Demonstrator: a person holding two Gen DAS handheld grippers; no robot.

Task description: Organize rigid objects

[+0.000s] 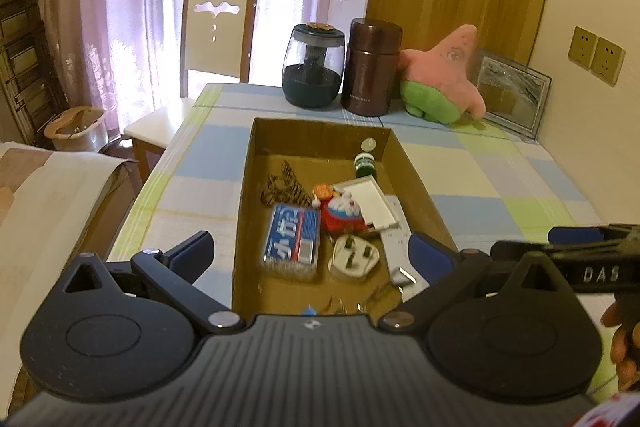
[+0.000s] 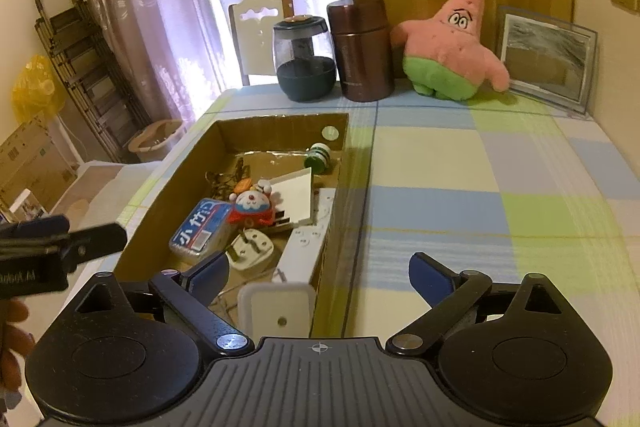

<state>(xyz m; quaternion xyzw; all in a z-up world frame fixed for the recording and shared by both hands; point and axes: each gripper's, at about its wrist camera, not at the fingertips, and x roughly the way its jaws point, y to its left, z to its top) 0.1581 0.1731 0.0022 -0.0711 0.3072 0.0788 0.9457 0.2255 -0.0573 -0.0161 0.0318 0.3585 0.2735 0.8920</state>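
Both tongs, left (image 1: 310, 251) and right (image 2: 318, 273), spread wide, gripping nothing. Plug (image 1: 352, 257), blue case (image 1: 292, 239) and figurine (image 1: 342, 213) gathered inside cardboard box (image 1: 244, 187) on counter (image 2: 460, 211), presumably for tidiness.

Left gripper (image 1: 310, 251) stood with jaws spread wide, nothing between its blue pads (image 1: 198, 247), angled downward. Right gripper (image 2: 318, 273) likewise wide apart and empty, tilted down too, its blue pads (image 2: 430, 277) clear of everything. Both were side by side and close together, each visible at the edge of the other's camera. Fingers of the person's right hand (image 1: 624, 343) wrapped its handle.
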